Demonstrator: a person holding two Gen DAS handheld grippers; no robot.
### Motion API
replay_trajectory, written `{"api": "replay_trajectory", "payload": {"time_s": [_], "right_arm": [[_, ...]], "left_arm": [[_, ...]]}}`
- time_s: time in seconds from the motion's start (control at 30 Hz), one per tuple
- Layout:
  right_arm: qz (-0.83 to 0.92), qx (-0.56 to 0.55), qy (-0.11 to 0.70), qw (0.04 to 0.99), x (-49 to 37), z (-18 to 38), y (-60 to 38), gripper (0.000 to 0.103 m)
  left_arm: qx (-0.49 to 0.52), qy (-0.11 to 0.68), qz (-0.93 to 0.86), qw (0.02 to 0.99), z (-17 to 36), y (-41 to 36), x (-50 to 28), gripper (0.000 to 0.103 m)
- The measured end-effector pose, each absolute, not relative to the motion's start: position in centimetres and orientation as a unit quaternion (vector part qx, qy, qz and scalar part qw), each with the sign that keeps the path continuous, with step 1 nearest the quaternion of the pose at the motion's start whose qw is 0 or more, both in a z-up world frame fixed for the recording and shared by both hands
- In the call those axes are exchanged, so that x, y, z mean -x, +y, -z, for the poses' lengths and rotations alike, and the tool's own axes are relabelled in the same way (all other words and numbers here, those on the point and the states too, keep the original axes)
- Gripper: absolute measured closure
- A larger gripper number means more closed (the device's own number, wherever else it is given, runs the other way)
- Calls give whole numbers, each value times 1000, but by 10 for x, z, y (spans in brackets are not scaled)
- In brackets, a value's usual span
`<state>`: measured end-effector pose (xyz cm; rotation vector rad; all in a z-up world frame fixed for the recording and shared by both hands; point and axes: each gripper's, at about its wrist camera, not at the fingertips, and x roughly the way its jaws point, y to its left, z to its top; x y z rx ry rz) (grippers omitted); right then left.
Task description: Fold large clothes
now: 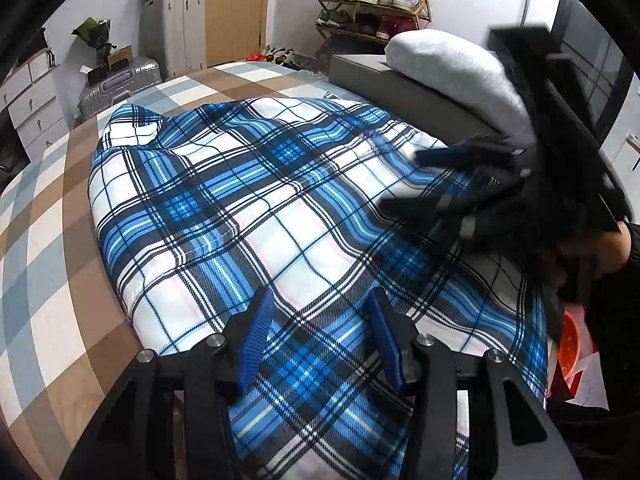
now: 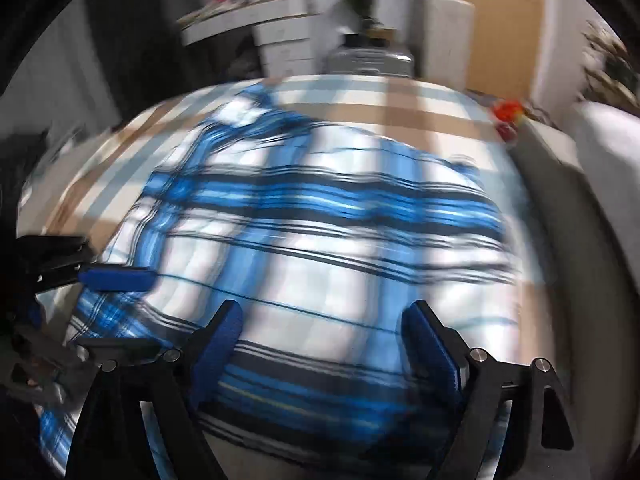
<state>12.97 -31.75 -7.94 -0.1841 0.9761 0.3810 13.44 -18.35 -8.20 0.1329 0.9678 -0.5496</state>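
Observation:
A large blue, white and black plaid shirt lies spread on the bed, its collar at the far left. My left gripper hovers over the shirt's near part, jaws apart, with only flat cloth showing between the blue pads. My right gripper comes in from the right over the shirt's right edge, blurred, its jaws wide apart. In the blurred right wrist view the right gripper stands wide open above the shirt, and one of the left gripper's blue pads shows at the left edge.
The bed sheet is checked brown, blue and white. A grey pillow rests on a grey bench beside the bed. A suitcase, drawers and a shoe rack stand beyond. A red basin sits at the right.

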Motion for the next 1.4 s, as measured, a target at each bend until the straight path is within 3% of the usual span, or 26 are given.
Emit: {"api": "replay_trajectory", "payload": {"time_s": [0.07, 0.17, 0.23, 0.33, 0.47, 0.6, 0.77, 0.9, 1.03, 1.27, 1.4], "right_arm": [[-99, 128, 458, 874, -129, 80, -340, 16], [-49, 63, 490, 868, -127, 79, -372, 18], [-33, 97, 467, 878, -112, 63, -358, 18], [-102, 124, 425, 891, -82, 39, -322, 17], [-179, 130, 453, 864, -69, 63, -295, 17], [-197, 60, 451, 868, -76, 74, -324, 18], [-78, 102, 454, 882, -59, 63, -345, 17], [-169, 75, 448, 875, -26, 51, -319, 17], [-211, 128, 441, 863, -13, 72, -287, 17], [-35, 83, 464, 881, -33, 74, -383, 17], [-37, 46, 445, 893, -22, 56, -391, 18]], "left_arm": [[-64, 457, 259, 849, 82, -185, -137, 60], [-61, 454, 255, 851, 83, -188, -137, 60], [-57, 458, 248, 852, 82, -187, -135, 60], [-52, 458, 238, 855, 70, -183, -113, 60], [-36, 432, 283, 856, 49, -179, -72, 60], [-53, 458, 289, 839, 68, -185, -44, 60], [-67, 450, 275, 847, 75, -186, -19, 60], [-75, 451, 277, 845, 75, -188, -15, 57], [-75, 451, 278, 845, 76, -188, -13, 57], [-68, 445, 276, 849, 77, -181, -5, 57], [-65, 447, 277, 848, 77, -181, -7, 57]]}}
